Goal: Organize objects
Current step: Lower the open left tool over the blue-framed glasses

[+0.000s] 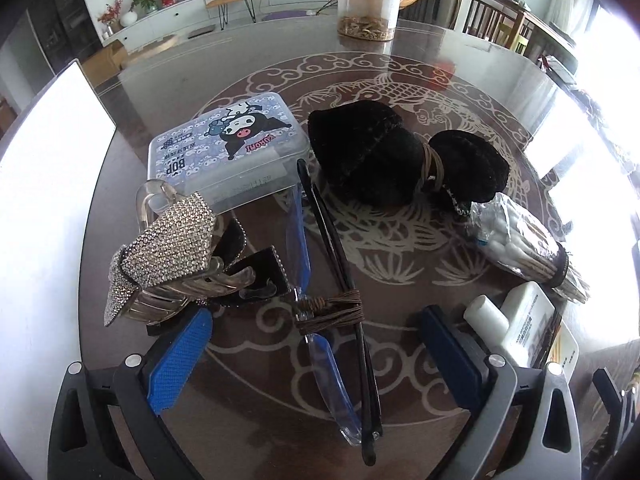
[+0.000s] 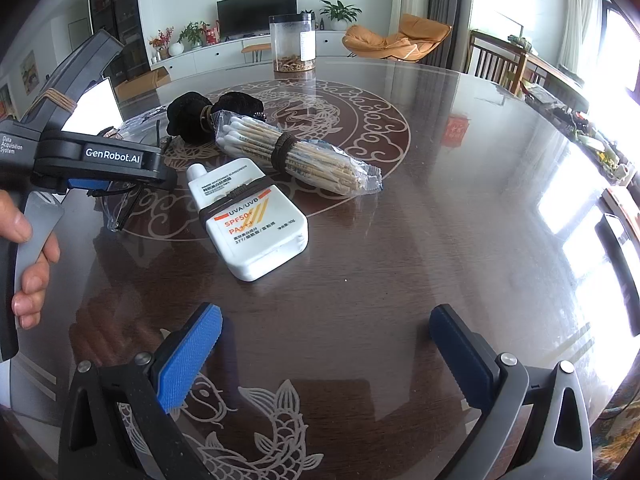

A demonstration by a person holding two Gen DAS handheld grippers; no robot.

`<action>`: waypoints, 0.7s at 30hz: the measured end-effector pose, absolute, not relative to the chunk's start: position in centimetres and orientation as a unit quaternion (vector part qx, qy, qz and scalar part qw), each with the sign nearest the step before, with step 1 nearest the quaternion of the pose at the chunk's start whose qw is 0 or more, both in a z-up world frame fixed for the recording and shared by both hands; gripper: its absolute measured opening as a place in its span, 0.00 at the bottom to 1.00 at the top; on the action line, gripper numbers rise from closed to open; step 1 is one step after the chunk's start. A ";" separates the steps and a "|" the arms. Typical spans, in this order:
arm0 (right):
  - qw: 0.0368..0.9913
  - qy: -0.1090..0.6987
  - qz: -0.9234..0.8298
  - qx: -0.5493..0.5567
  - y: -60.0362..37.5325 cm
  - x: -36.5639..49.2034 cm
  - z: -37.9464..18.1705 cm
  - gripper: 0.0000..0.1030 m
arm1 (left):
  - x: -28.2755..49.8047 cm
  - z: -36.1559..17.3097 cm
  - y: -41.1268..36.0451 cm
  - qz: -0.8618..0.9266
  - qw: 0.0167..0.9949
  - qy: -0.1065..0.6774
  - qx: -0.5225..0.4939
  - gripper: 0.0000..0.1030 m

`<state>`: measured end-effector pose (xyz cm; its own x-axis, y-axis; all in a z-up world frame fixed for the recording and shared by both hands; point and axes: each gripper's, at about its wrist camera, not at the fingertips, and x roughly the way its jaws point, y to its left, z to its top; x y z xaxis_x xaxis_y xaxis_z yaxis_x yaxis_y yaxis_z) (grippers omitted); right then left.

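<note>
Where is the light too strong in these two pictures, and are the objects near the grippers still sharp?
Left wrist view: windows at right and a white panel at left are blown out; the glasses and rhinestone hair clip stay sharp; fisheye bends the table edge. Right wrist view: glare from the right washes the tabletop; the sunscreen bottle text stays readable; cotton swabs are clear.

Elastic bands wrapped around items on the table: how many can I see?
4: a brown one on the glasses, a tan one on the black cloth bundle, a black one on the cotton swabs, a black one on the sunscreen bottle. Others may be hidden.
</note>
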<state>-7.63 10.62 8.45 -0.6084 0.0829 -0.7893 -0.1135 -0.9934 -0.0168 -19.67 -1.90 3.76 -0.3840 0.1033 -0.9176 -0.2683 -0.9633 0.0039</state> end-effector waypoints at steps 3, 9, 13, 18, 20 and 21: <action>0.055 0.017 0.897 -0.439 10.6 -7.6 8.4 1.00 | -19.5 3.8 -1.9 0.828 0.112 0.075 -0.544 1.00; 0.055 0.018 0.897 -0.439 10.6 -7.6 8.4 1.00 | -19.3 3.8 -2.0 0.834 0.117 0.075 -0.534 1.00; 0.055 0.017 0.897 -0.439 10.6 -7.6 8.4 1.00 | -18.9 3.7 -2.2 0.847 0.116 0.070 -0.513 1.00; 0.055 0.017 0.897 -0.439 10.6 -7.6 8.4 1.00 | -19.0 3.6 -2.3 0.849 0.117 0.070 -0.510 1.00; 0.055 0.017 0.897 -0.439 10.6 -7.6 8.4 1.00 | -19.0 3.6 -2.2 0.850 0.115 0.070 -0.509 1.00; 0.055 0.017 0.897 -0.439 10.6 -7.6 8.4 1.00 | -19.0 3.6 -2.2 0.851 0.114 0.070 -0.508 1.00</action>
